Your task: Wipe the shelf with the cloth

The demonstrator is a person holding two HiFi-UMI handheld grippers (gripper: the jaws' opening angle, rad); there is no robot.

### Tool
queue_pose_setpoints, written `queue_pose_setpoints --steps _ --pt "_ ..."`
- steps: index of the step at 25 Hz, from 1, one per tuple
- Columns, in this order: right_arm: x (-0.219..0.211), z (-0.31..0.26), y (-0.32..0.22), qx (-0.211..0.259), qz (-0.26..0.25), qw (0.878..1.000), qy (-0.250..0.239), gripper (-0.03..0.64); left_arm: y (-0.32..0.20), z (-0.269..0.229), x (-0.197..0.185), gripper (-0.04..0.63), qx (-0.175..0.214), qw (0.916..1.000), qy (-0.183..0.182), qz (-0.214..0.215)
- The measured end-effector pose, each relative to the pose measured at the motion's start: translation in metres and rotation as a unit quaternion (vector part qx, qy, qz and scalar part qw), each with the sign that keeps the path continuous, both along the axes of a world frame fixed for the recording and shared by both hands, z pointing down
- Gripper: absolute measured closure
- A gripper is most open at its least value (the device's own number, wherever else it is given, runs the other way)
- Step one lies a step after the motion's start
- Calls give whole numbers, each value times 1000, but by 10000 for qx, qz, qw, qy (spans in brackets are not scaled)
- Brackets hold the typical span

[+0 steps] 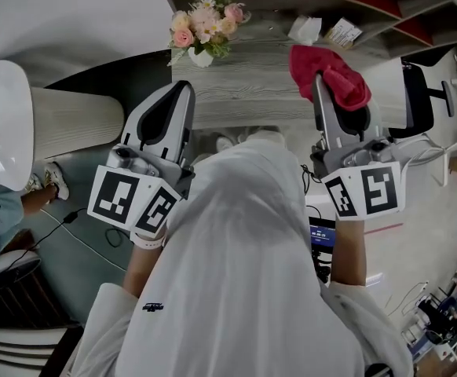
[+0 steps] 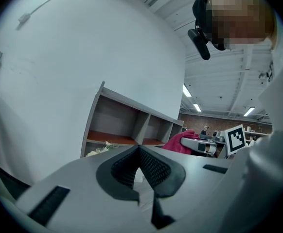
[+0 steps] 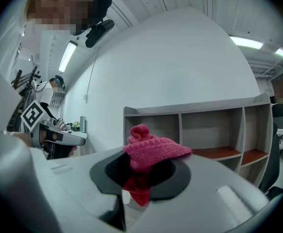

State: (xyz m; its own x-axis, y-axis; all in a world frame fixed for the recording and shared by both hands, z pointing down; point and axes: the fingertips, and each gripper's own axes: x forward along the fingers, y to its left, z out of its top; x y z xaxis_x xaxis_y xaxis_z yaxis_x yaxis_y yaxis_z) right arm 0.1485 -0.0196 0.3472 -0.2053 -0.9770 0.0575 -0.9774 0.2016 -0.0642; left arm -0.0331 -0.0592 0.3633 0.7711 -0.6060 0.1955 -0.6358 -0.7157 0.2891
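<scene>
A pink-red knitted cloth [image 1: 334, 73] is bunched at the tip of my right gripper [image 1: 324, 85], which is shut on it above the grey wood-grain top of the shelf [image 1: 252, 73]. In the right gripper view the cloth [image 3: 153, 152] spills over and between the jaws, hiding the fingertips. My left gripper [image 1: 181, 93] is held level with the right one, over the shelf top's left front edge. Its dark pads [image 2: 151, 166] meet at the tip, and it is shut with nothing in it. The left gripper view shows the cloth [image 2: 180, 141] off to the right.
A small vase of pink and white flowers [image 1: 205, 26] stands at the back left of the shelf top. A white tissue pack [image 1: 305, 28] lies at the back right. Open wooden cubbies [image 3: 209, 130] with reddish floors rise behind. A round white table [image 1: 5, 124] is at the left.
</scene>
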Motion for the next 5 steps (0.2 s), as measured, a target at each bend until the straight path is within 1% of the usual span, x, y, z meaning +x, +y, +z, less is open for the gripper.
queue_pose_setpoints --steps 5 --pt "-7 4 5 -74 19 10000 -34 532 4 4 -2 595 -85 9999 -20 60"
